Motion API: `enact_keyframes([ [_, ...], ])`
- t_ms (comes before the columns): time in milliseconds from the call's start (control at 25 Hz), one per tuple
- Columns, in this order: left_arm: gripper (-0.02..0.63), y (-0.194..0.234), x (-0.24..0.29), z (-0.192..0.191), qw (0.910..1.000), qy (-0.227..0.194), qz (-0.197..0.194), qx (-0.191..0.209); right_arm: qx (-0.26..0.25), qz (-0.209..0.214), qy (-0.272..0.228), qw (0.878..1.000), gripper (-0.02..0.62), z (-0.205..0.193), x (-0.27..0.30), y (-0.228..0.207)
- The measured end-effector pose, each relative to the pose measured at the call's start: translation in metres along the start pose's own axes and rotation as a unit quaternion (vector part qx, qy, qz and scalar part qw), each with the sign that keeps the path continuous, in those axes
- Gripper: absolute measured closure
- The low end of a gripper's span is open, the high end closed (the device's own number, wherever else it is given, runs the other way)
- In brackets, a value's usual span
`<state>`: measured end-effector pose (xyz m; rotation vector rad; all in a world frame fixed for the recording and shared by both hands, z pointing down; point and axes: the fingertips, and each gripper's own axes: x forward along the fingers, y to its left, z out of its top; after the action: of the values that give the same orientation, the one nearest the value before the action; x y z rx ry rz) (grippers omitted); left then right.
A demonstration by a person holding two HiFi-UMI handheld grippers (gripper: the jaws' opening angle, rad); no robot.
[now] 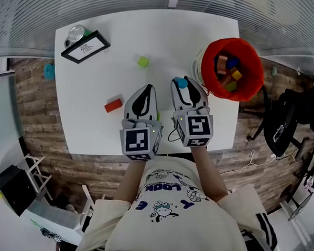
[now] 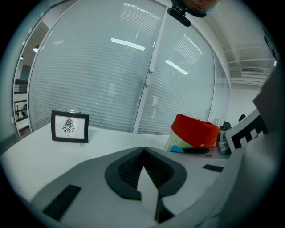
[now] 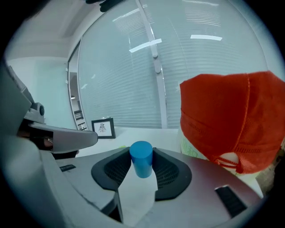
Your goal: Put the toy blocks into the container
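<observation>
My right gripper (image 1: 182, 84) is shut on a small blue cylinder block (image 1: 182, 83), held upright between the dark pads (image 3: 165, 171) above the white table (image 1: 92, 89). The same blue cylinder (image 3: 141, 158) fills the gap at the jaw tips of that right gripper (image 3: 141, 164). The red container (image 1: 231, 68) stands at the table's right edge with several coloured blocks inside; it looms close on the right as the red container (image 3: 231, 120). My left gripper (image 1: 149, 88) hovers beside the right one, shut and empty, its tips meeting (image 2: 143, 150). A green block (image 1: 143, 61) and a red block (image 1: 113, 105) lie on the table.
A black-framed picture (image 1: 85, 46) and a glass (image 1: 76, 33) stand at the table's far left corner. The picture frame (image 2: 70, 126) also shows ahead of the left gripper. Blinds run behind the table. A black chair (image 1: 283, 121) stands to the right of the table.
</observation>
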<state>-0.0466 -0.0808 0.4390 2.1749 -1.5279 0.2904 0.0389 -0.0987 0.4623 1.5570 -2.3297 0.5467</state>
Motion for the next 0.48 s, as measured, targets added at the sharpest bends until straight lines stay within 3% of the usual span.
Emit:
enact_keyframes([
  [480, 0.574, -0.023, -0.01, 0.03, 0.9989, -0.039, -0.013, 0.021, -0.002, 0.005, -0.061, 0.998, 0.436, 0.049, -0.031, 0.004],
])
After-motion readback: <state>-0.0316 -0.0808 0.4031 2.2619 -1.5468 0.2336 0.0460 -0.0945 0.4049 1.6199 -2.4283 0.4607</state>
